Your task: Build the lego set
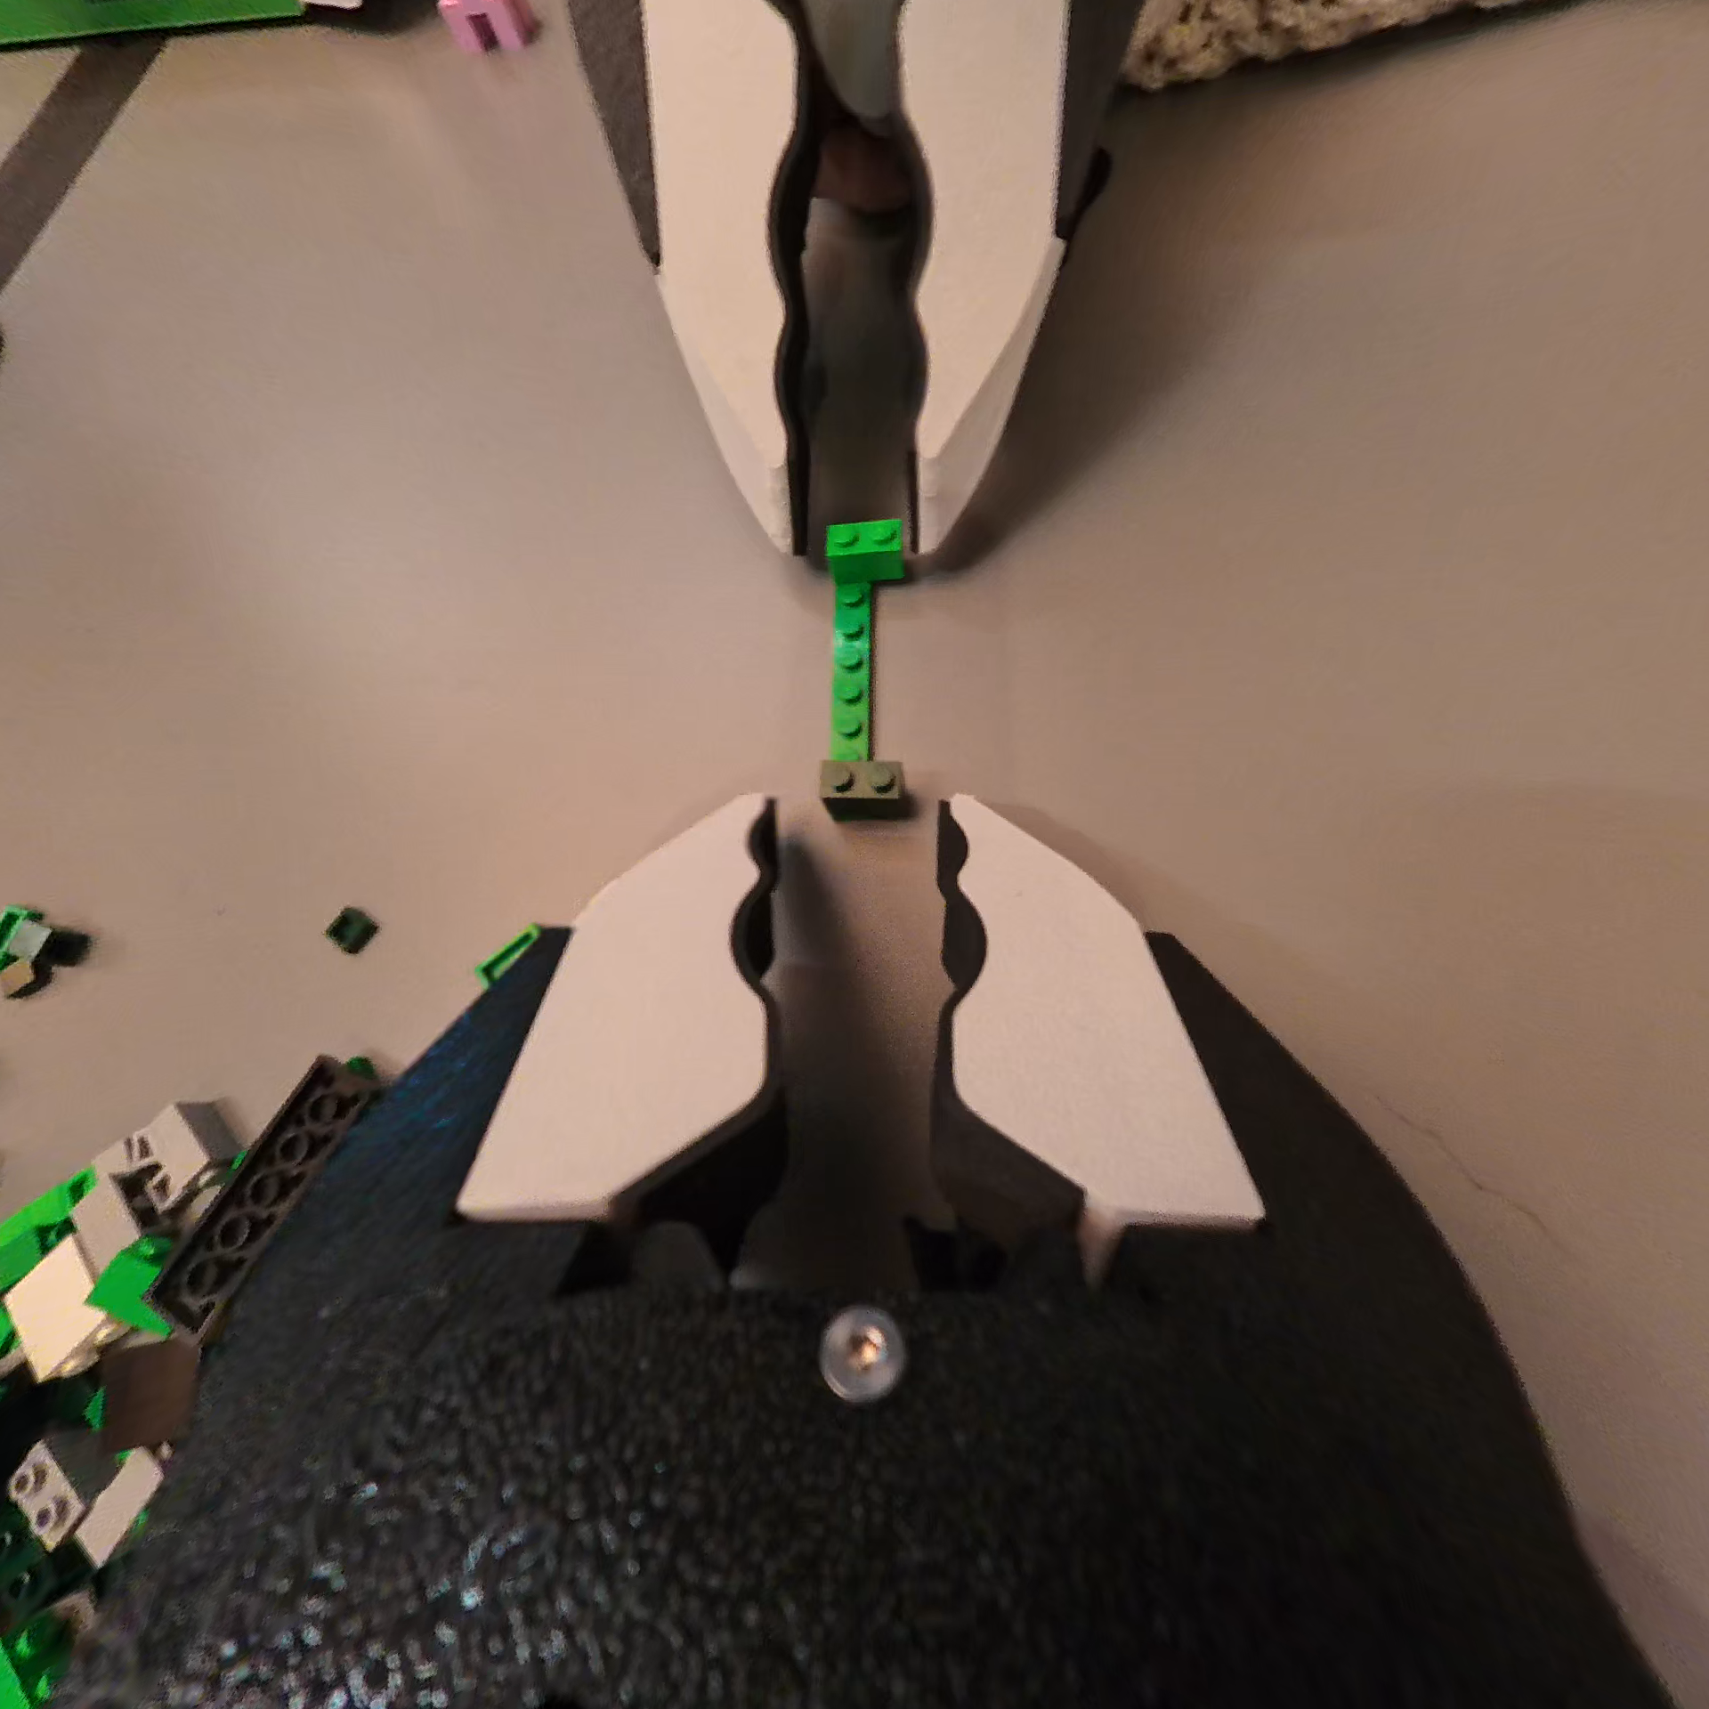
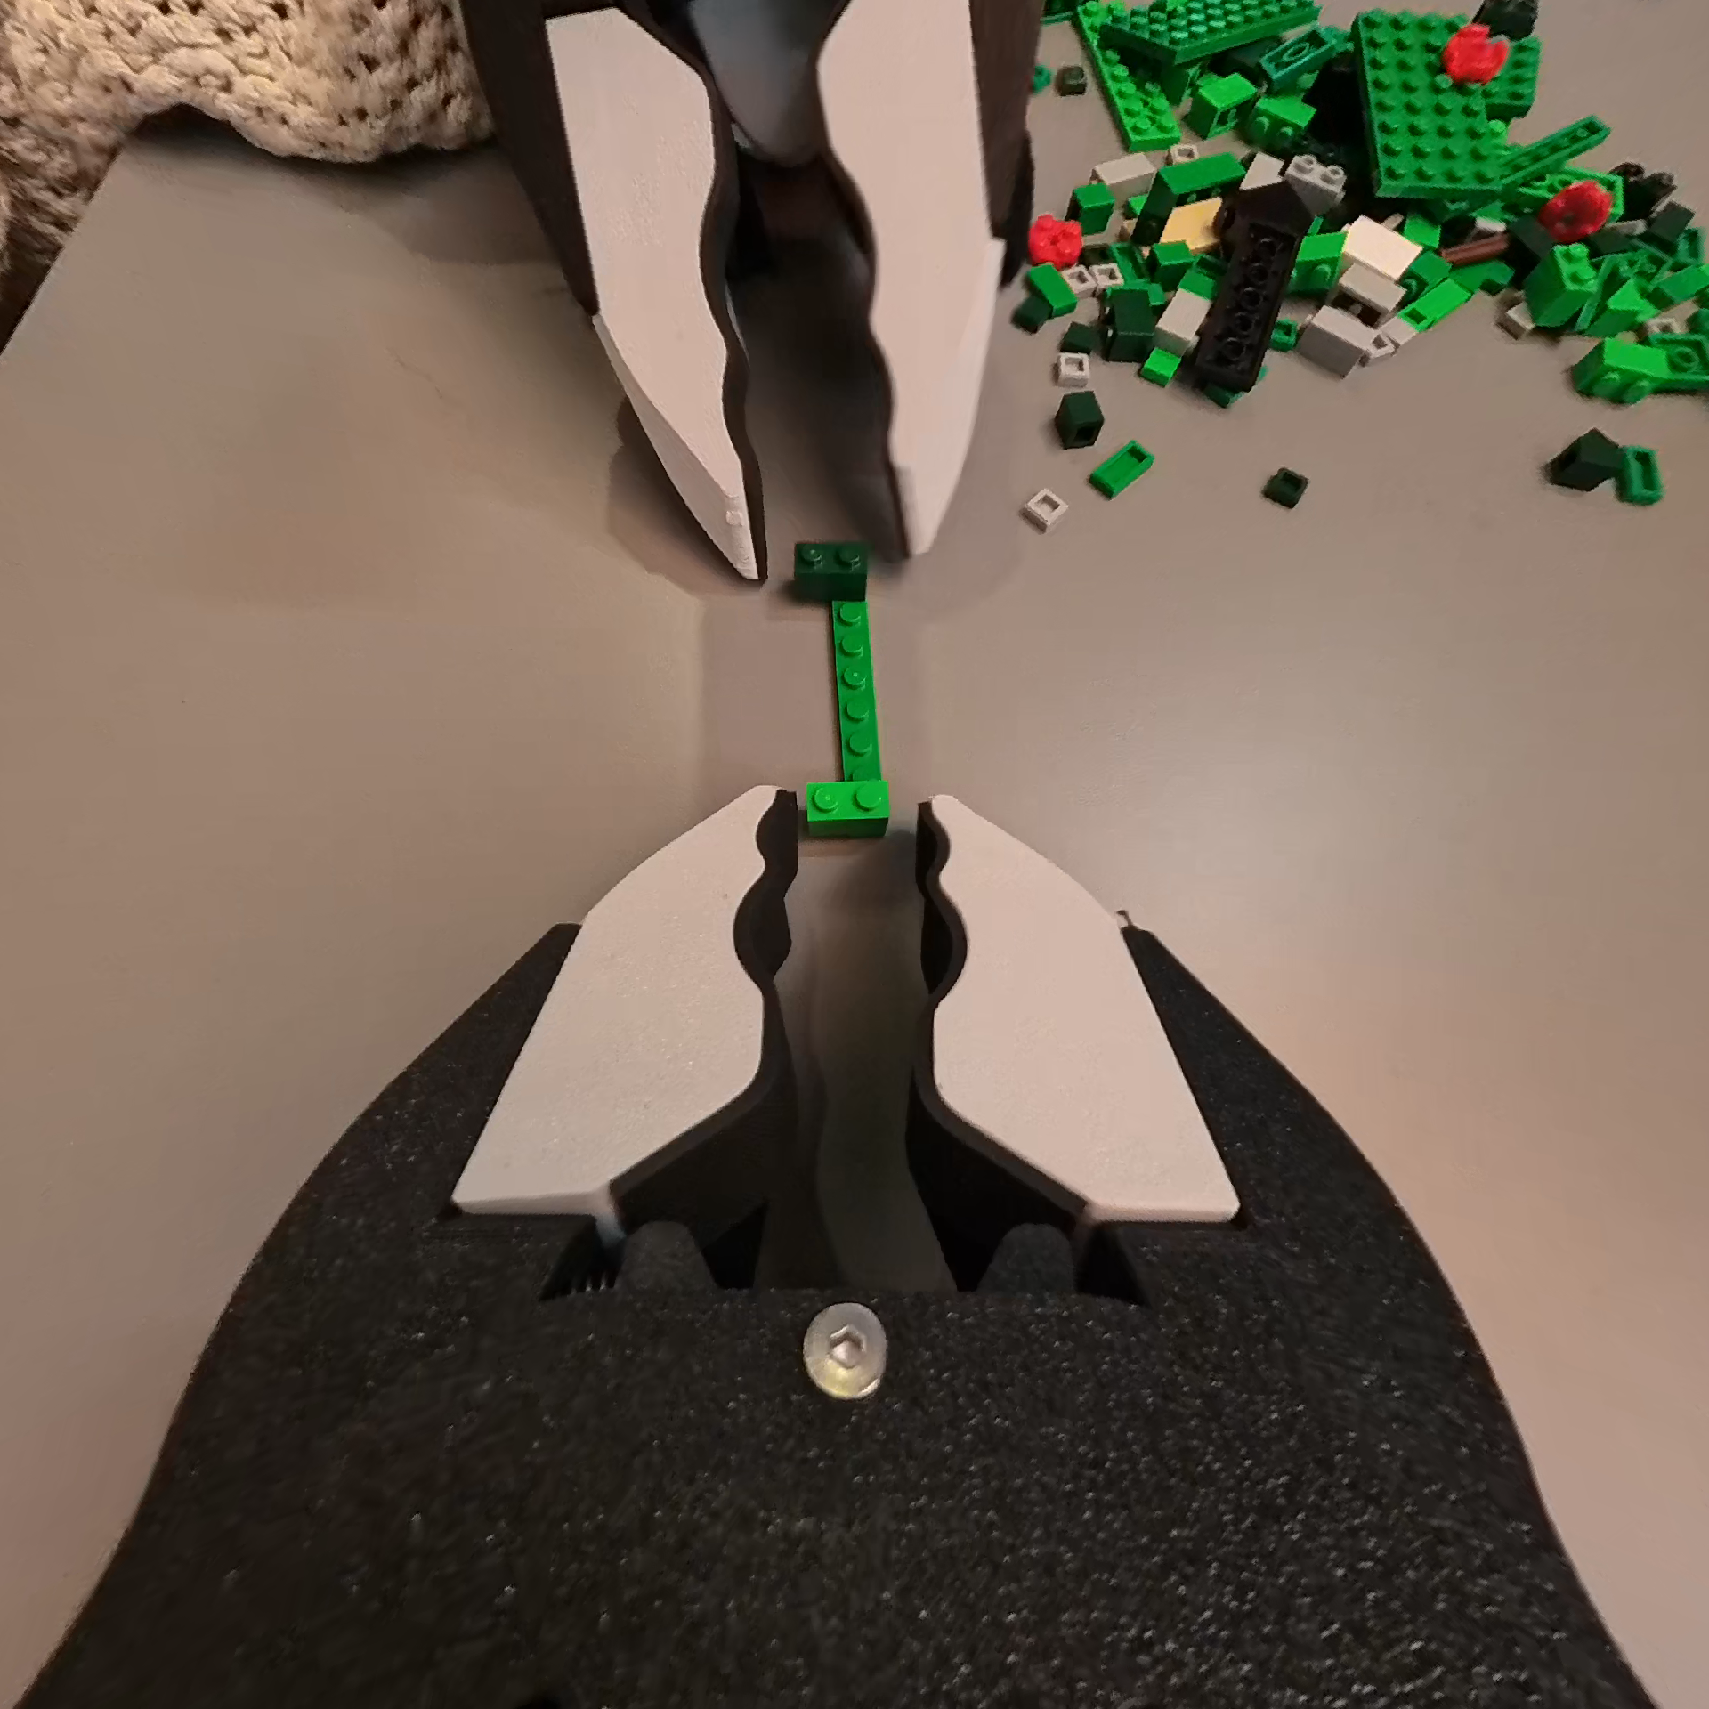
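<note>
A long thin green plate (image 1: 853, 670) (image 2: 855, 689) lies on the grey table (image 1: 370, 555) between my two grippers, which face each other. A dark green two-stud brick (image 1: 865, 789) (image 2: 830, 566) sits at its end by my left gripper (image 1: 855, 814). That gripper is open and the brick lies just beyond its tips. A bright green two-stud brick (image 2: 846, 809) (image 1: 865, 552) sits at the other end, between the tips of my right gripper (image 2: 855, 814). Its jaws are slightly wider than the brick, with the left pad almost touching it.
A pile of loose green, grey, black and red pieces (image 2: 1341, 213) lies to the right gripper's far right, and shows at the lower left in the left wrist view (image 1: 83, 1295). A cream knitted cloth (image 2: 185, 74) lies at the table's edge. Small single pieces (image 2: 1119, 467) lie scattered near the pile. The gap from one gripper's tips to the other's is roughly 6 centimetres.
</note>
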Demonstrator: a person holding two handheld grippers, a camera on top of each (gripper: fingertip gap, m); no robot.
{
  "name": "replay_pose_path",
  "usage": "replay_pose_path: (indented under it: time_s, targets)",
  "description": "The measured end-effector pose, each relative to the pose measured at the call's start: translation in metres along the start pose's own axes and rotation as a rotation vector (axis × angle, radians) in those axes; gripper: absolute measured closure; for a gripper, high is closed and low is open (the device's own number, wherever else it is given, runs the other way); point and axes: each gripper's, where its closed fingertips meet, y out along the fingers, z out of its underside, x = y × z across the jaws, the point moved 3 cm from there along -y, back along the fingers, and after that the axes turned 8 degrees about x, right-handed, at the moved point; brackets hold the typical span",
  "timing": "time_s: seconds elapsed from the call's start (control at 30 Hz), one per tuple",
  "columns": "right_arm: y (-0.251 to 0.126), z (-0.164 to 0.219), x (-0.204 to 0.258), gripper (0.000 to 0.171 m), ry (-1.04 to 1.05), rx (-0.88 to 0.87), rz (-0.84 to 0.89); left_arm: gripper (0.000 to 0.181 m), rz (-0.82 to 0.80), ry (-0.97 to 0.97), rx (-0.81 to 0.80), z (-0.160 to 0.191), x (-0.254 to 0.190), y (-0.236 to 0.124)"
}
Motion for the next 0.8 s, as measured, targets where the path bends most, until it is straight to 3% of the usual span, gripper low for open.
replay_pose_path:
  time_s: [0.5, 0.8]
  targets:
    - [-0.0012, -0.0009, 0.0013, 0.143, -0.033, -0.013, 0.03, 0.149, 0.0, -0.006, 0.001, 0.0007, 0.0016, 0.0008]
    - [-0.001, -0.0007, 0.0015, 0.148, -0.031, -0.011, 0.023, 0.161, -0.028, 0.029, -0.008, -0.0034, -0.0002, 0.0035]
